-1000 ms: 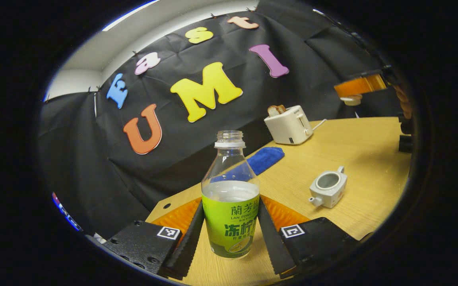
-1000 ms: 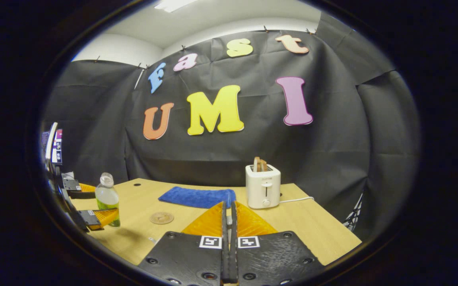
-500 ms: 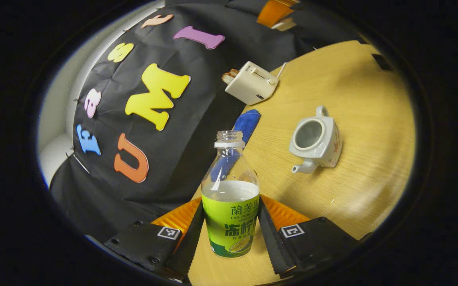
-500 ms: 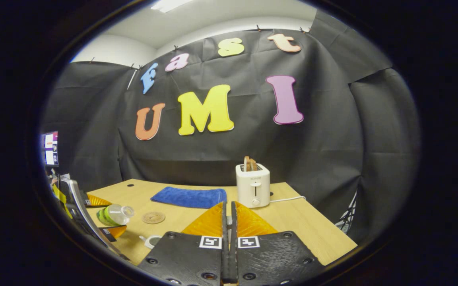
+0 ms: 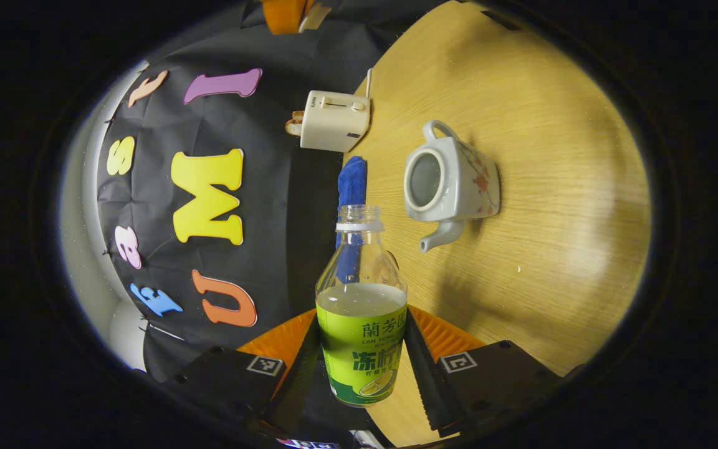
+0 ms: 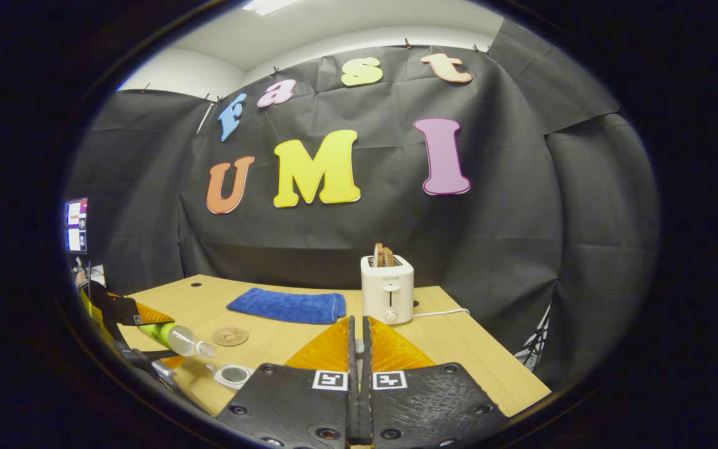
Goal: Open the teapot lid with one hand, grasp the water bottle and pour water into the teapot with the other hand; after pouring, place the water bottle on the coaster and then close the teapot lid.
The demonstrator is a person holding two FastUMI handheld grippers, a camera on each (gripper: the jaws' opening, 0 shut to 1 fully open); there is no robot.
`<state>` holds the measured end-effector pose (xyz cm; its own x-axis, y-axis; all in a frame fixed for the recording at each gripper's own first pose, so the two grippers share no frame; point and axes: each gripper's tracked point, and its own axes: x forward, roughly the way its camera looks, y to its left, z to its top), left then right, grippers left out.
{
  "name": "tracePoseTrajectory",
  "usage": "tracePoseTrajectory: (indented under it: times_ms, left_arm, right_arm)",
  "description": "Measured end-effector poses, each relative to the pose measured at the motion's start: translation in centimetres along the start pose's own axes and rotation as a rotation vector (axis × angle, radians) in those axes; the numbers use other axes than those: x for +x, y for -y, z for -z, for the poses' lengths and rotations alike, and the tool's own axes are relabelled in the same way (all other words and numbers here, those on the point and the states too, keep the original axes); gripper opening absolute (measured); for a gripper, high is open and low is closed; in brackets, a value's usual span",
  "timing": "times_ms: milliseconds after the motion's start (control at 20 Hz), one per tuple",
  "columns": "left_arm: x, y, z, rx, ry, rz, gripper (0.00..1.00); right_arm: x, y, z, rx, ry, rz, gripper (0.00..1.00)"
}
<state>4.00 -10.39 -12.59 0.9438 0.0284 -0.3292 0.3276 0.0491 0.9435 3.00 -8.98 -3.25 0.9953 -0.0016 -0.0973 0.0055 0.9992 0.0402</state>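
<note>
The water bottle (image 5: 361, 324) was clamped between the 2 fingers of the left gripper (image 5: 359, 368), both pressing on its labelled lower half, cap off. In the left gripper view the whole room lay rolled onto its side around the bottle, and in the right gripper view the bottle (image 6: 175, 337) lay tipped nearly flat with its mouth just above and beside the teapot (image 6: 232, 375); my reading is that it was tilted that way to bring the mouth over the opening for the pour. No stream of water showed in either view, so whether pouring had begun I could not tell.

The teapot (image 5: 449, 181) sat on the wooden table (image 5: 558, 206) with its round opening bare, just beyond the bottle's mouth, spout toward the bottle and handle away from it. The right gripper (image 6: 359, 374) was held high above the teapot with its fingers pressed together on a thin gap; the lid (image 5: 313, 17) appeared as a pale piece under that gripper's fingers at the top edge of the left gripper view, kept clear of the pour, though the right gripper view itself did not reveal anything in that gap.

The right gripper view added the round coaster (image 6: 230, 336), lying on the table just behind the teapot, between it and the blue cloth (image 6: 285, 305). The toaster (image 6: 387, 296) stood farther back from the teapot, beside the cloth's end.
</note>
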Motion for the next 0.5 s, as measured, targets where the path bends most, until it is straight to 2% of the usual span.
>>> tracePoseTrajectory:
  times_ms: [500]
  left_arm:
    - [-0.5, -2.0, -1.1, 0.336, -0.038, -0.048, 0.76]
  right_arm:
    - [-0.1, 0.2, -0.2, -0.002, 0.010, 0.000, 0.00]
